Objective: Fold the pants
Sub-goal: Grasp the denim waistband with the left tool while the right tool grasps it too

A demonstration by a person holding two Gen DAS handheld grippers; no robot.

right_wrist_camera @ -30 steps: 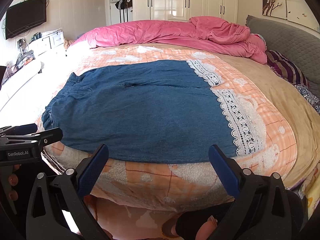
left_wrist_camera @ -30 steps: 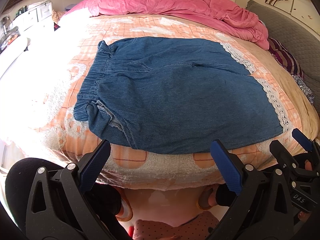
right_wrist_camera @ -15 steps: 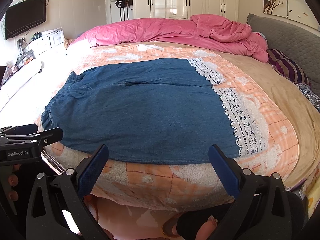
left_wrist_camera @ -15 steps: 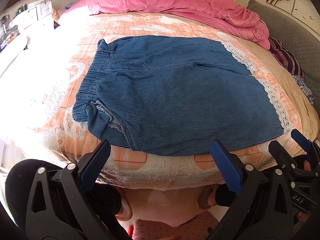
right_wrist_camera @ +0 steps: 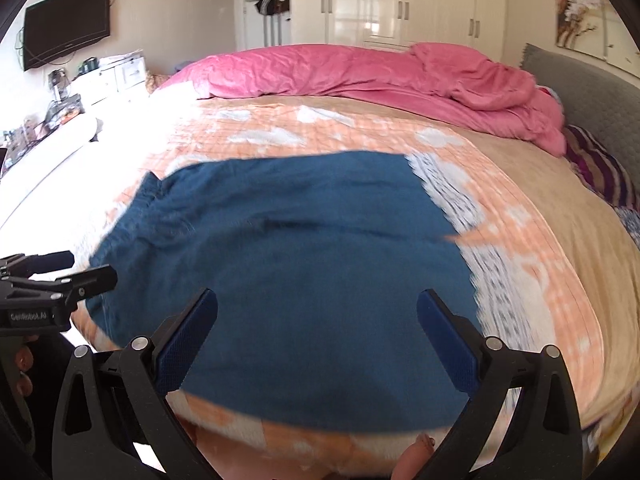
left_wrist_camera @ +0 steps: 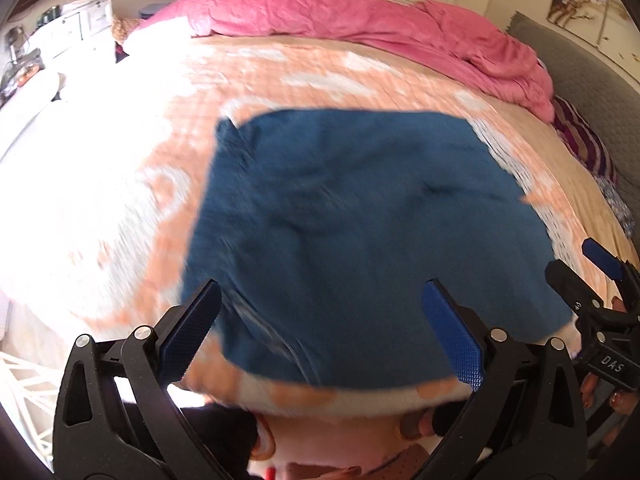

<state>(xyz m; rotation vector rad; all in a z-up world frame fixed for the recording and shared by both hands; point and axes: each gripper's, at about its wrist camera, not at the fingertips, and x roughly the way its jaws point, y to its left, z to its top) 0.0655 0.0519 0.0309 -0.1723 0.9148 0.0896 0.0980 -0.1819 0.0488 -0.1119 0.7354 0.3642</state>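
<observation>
The denim pants (left_wrist_camera: pixel 360 232) lie flat on the near part of the bed (left_wrist_camera: pixel 320 76), on the orange checked blanket (right_wrist_camera: pixel 532 280); left tool (left_wrist_camera: pixel 332 328) spread, empty, above the near hem; right tool (right_wrist_camera: pixel 320 328) spread, empty, likewise; both views blurred.

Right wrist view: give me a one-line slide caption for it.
Open right claw poised over the near edge of denim pants lying flat on the bed, left claw alongside; image motion-blurred.
</observation>
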